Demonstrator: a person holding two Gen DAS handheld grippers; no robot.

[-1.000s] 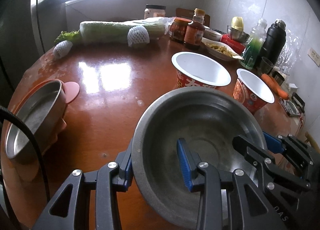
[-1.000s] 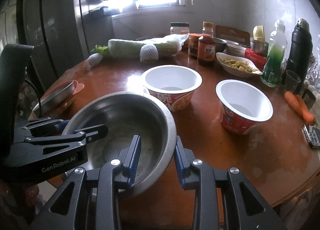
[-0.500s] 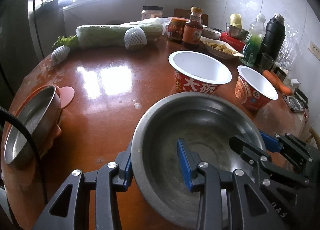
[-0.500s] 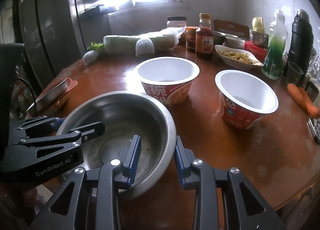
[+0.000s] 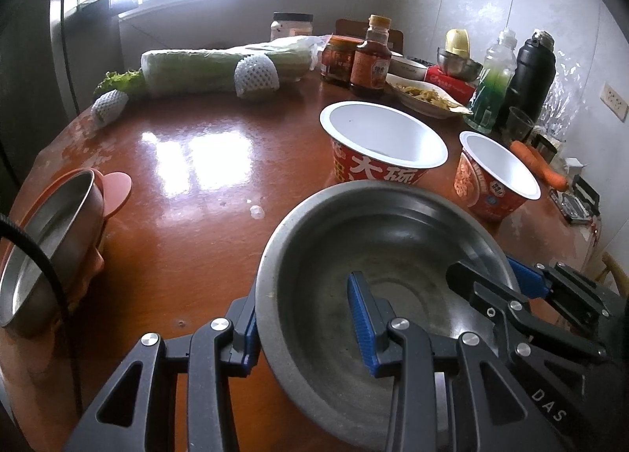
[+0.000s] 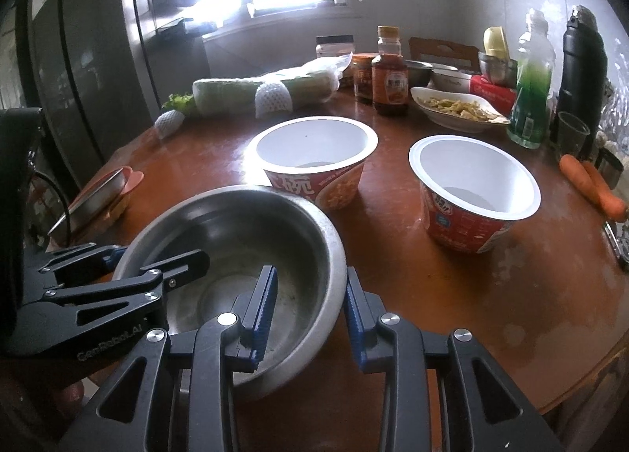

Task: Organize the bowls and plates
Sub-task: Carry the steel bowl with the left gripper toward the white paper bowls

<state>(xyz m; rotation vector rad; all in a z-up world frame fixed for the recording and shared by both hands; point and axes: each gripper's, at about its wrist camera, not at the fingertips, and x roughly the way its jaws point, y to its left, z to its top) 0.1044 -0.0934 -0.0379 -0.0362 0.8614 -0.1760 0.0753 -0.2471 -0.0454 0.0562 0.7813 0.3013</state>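
Note:
A wide steel bowl (image 5: 393,239) (image 6: 251,231) hangs just above the near part of the round brown table (image 5: 204,184), held by both grippers. My left gripper (image 5: 302,294) (image 6: 145,255) is shut on its left wall, one blue pad outside and one inside. On the opposite wall my right gripper (image 6: 310,273) (image 5: 499,275) is shut the same way. Two empty red instant-noodle cups (image 6: 314,153) (image 6: 471,184) stand just beyond the bowl. A small steel dish (image 5: 43,239) rests on a pink plate at the table's left edge.
Along the back stand sauce jars (image 5: 371,58), a white plate of food (image 5: 424,96), a green bottle (image 5: 493,82), a black flask (image 5: 534,74) and wrapped cabbage (image 5: 220,66). Carrots (image 6: 593,184) lie at the right. The table's near edge runs right under both grippers.
Both grippers keep their hold on the bowl. The views have shifted only slightly, and the noodle cups now sit a little closer to the bowl's far rim.

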